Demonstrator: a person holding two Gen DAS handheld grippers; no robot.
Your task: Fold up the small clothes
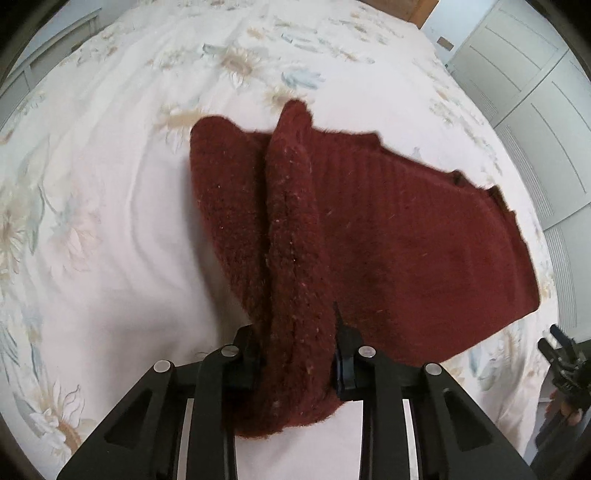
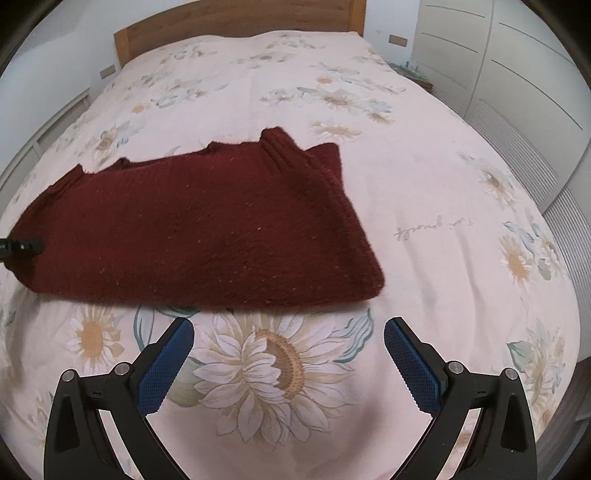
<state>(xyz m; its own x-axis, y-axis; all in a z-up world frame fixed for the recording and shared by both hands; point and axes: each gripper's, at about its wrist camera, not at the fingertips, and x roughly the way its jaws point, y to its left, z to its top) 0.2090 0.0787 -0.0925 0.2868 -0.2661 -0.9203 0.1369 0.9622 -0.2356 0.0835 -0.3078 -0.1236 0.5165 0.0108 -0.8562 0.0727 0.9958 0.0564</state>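
Observation:
A dark red knitted garment (image 1: 406,240) lies on the flowered bedspread (image 1: 110,184). My left gripper (image 1: 295,354) is shut on a bunched ridge of its near left edge, which rises off the bed between the fingers and hangs down past them. In the right wrist view the same garment (image 2: 203,229) lies spread out, with the left gripper's tip (image 2: 22,245) at its left end. My right gripper (image 2: 288,332) is open over a printed sunflower, just short of the garment's near edge, with nothing between its blue pads (image 2: 166,365).
The bedspread (image 2: 424,221) covers a wide bed with a wooden headboard (image 2: 236,22) at the far end. White wardrobe doors (image 2: 517,74) stand along the right side. My right gripper (image 1: 565,362) shows at the right edge of the left wrist view.

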